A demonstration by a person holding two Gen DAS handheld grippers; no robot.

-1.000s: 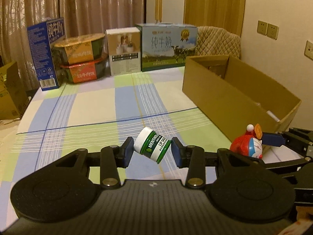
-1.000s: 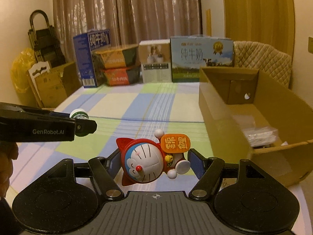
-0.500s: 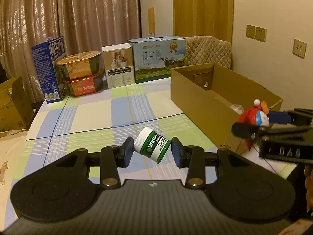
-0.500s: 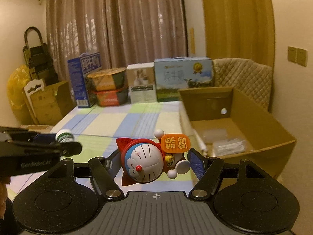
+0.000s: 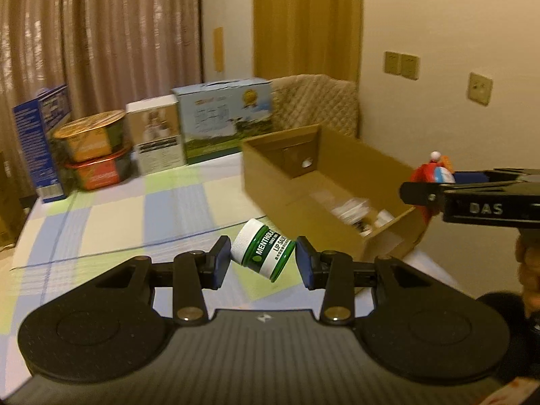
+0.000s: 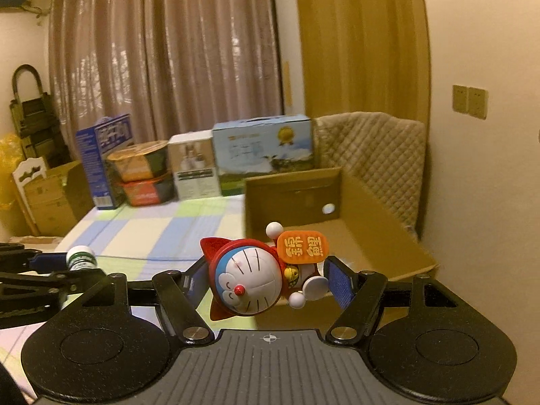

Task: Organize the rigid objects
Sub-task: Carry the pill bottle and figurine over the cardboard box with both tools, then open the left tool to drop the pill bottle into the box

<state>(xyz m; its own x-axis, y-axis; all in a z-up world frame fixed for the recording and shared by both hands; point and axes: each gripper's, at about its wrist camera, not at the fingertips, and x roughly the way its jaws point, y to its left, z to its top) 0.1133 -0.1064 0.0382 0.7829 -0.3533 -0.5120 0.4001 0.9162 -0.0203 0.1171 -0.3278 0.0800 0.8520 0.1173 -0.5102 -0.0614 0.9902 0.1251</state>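
Since a second ago both my claws have risen and swung toward the cardboard box (image 5: 337, 182), so I now see down into its open top, where before I saw mostly its side wall. My grips have not changed.

My left claw (image 5: 263, 260) is clamped on the green lip-salve jar (image 5: 261, 251), which sits tilted between the blue pads, white cap up and to the left. The box lies ahead and to the right of this claw.

My right claw (image 6: 266, 278) is clamped on the cat figurine (image 6: 251, 280), lying on its side, its orange sign (image 6: 302, 247) up and to the right. The box stands directly ahead, just beyond the fingertips.

Both claws point forward and slightly down, side by side above the checked tablecloth (image 5: 111, 216), the right one nearer the box.
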